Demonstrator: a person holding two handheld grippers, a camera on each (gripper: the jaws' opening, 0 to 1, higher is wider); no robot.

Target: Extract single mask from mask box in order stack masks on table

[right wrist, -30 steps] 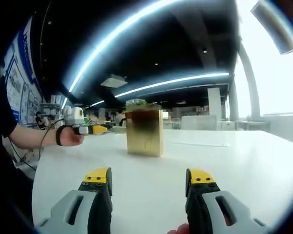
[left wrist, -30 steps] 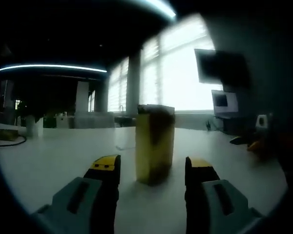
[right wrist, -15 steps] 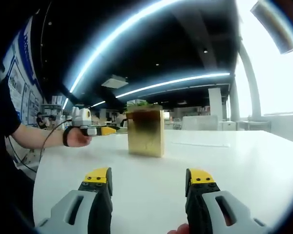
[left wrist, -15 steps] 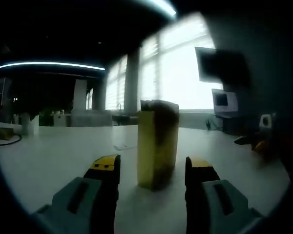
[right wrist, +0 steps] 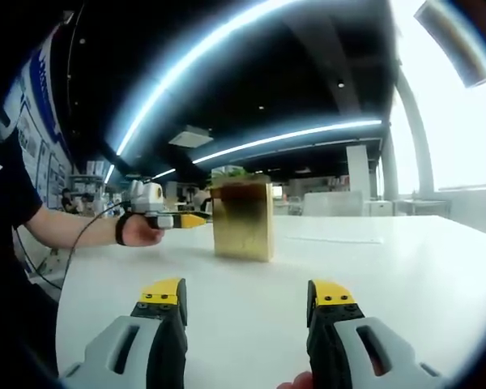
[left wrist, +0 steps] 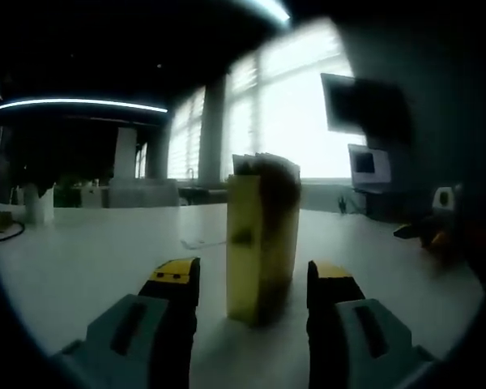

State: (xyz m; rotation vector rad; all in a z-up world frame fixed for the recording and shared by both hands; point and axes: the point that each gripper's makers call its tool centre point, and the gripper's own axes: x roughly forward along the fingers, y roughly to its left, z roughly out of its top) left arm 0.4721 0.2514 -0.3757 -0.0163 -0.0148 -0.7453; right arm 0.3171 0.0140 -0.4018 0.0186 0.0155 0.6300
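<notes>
The step in hand appears to be the approach: no mask has yet been drawn out and no stack lies on the white worktop (right wrist: 405,267). The mask box (left wrist: 262,239) stands upright on the worktop, well in from its edges, with pale mask edges showing at its open top. The left tool (left wrist: 253,284) is level and low over the worktop, jaws wide apart and empty, the box standing just ahead between them. In the right gripper view the left tool is seen held in the person's hand (right wrist: 139,229), close beside the box, forearm stretched across the worktop. The right tool (right wrist: 247,301) sits low and level, jaws wide and empty, well back from the box. Next, in my judgement: steady the box and pinch one mask at the top.
</notes>
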